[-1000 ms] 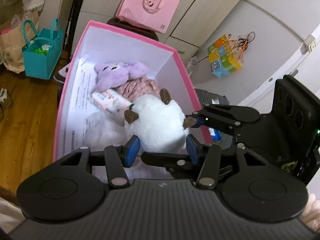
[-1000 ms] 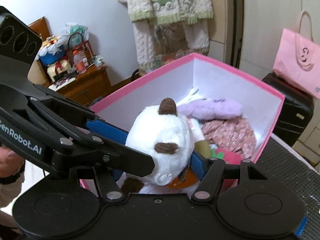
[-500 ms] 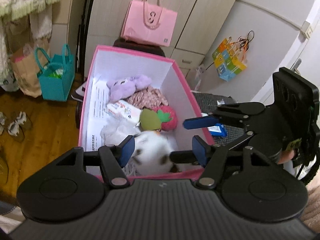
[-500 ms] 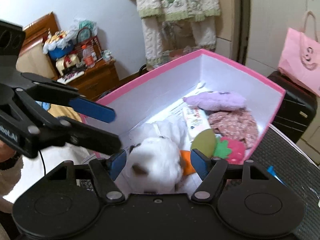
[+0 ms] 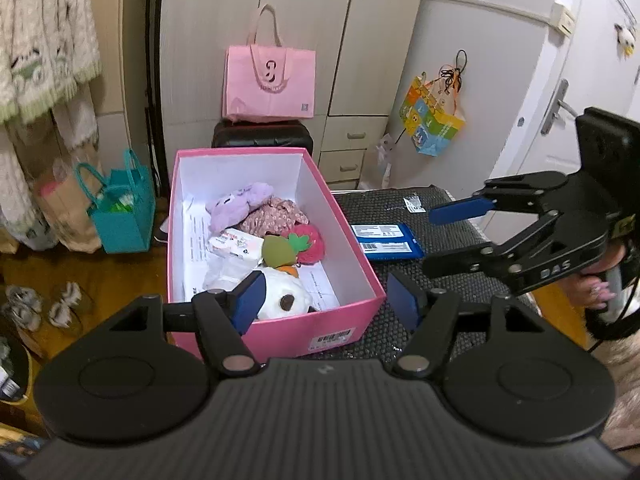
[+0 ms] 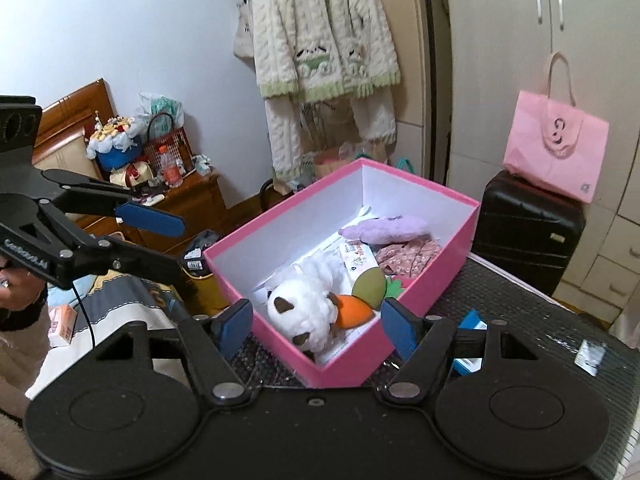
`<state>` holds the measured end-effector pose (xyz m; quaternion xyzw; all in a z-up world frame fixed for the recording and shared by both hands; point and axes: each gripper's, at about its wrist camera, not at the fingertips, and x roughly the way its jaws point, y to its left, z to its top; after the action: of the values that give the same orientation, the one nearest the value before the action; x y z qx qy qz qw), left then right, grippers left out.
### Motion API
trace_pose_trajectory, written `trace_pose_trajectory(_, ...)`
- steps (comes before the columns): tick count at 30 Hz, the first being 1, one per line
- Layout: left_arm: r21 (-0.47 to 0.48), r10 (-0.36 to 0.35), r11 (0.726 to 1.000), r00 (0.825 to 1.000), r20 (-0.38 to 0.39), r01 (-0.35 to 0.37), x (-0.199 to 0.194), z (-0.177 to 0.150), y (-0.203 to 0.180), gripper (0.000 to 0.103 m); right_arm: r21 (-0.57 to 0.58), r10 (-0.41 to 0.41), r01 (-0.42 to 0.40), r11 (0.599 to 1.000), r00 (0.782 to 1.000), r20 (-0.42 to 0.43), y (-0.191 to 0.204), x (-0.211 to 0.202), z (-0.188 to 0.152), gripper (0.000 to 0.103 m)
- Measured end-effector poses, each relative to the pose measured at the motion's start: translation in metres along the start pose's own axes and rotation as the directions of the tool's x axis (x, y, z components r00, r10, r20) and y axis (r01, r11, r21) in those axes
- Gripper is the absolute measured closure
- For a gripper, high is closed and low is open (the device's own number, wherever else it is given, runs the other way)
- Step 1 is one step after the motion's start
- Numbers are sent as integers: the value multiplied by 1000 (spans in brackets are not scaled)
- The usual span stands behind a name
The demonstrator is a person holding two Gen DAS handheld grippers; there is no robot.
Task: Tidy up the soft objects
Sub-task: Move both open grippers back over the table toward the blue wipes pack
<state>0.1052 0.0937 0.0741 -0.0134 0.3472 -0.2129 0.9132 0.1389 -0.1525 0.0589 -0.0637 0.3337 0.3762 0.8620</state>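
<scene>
A pink box [image 5: 320,330] [image 6: 448,264] stands on a black mat. In it lie a white plush with brown ears [image 5: 282,296] [image 6: 308,308], a purple plush [image 5: 236,206] [image 6: 384,228], a floral cloth [image 5: 276,216], a red strawberry toy [image 5: 310,246], a green pineapple toy [image 5: 278,250], an orange carrot toy [image 6: 352,310] and a tissue pack [image 5: 234,244]. My left gripper [image 5: 324,300] is open and empty, above the box's near edge. My right gripper [image 6: 316,326] is open and empty, at the box's near corner; it also shows in the left wrist view [image 5: 460,232].
Blue packets [image 5: 384,240] lie on the black mat [image 5: 400,320] right of the box. A black suitcase [image 6: 524,228] with a pink bag [image 6: 556,156] stands behind. A teal bag [image 5: 120,216] sits on the floor. A wooden nightstand [image 6: 188,204] is at left.
Both grippers let go of the white plush, which dropped into the box. Both pulled back and up, jaws open.
</scene>
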Motion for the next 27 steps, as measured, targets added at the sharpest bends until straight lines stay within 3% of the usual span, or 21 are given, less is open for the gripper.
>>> trace_pose_trajectory(14,94,3,996,1000,10,-4,-22,-11,-44,31,-20,-83,85,996,993,82,6,-67,-32,28)
trace_pose_trajectory(27,134,-59,989,998,-31,63,17,-8,-79,28,20,-164,162,987,975,149,-23,-93,-66,27)
